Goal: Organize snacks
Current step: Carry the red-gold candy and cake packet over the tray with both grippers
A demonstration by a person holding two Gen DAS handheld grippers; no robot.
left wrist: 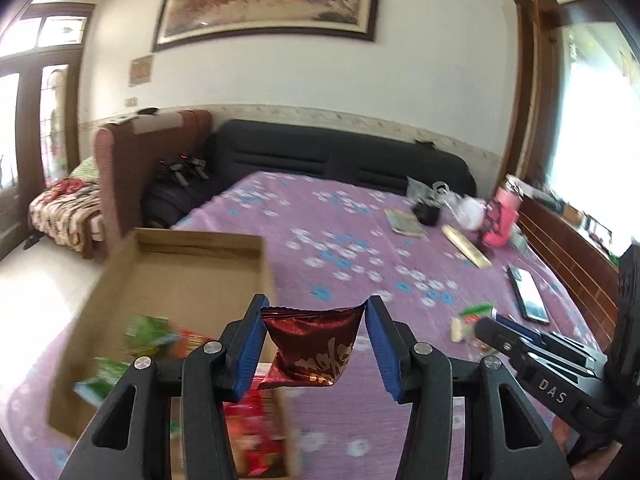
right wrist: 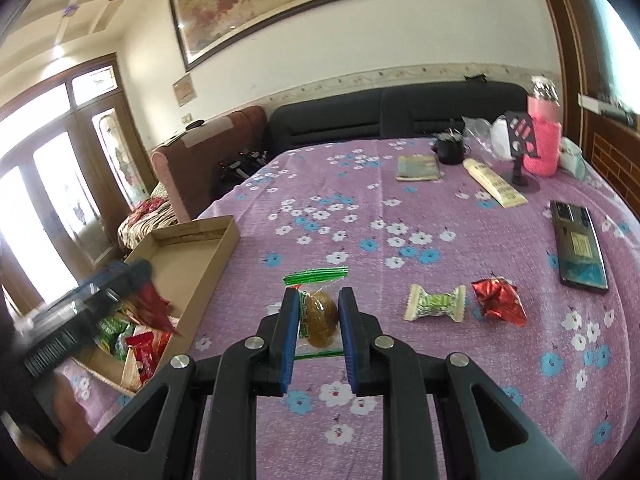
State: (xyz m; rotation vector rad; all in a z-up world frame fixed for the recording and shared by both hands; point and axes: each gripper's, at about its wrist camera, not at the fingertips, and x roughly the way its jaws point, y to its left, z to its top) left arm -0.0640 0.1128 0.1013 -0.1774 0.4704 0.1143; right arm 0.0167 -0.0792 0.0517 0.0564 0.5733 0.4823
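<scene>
We are pinching a dark red snack packet (left wrist: 310, 346) between the pads of our left gripper (left wrist: 314, 344), holding it over the cardboard box's (left wrist: 168, 276) near edge. Our right gripper (right wrist: 319, 318) is closing its jaws around a clear-wrapped brown snack (right wrist: 319, 314) lying on the purple tablecloth (right wrist: 400, 216) — a green candy (right wrist: 435, 303) and a red wrapper (right wrist: 499, 300) are lying just to its right.

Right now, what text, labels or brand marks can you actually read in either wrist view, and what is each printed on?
"DAS": white letters on the body of the right gripper, in the left wrist view.
Gold script on the dark red snack packet in the left gripper: unreadable.
Green print on the clear-wrapped snack: too small.
Green and white candy: blurred.
Phone sticker and cream tube: illegible.
</scene>
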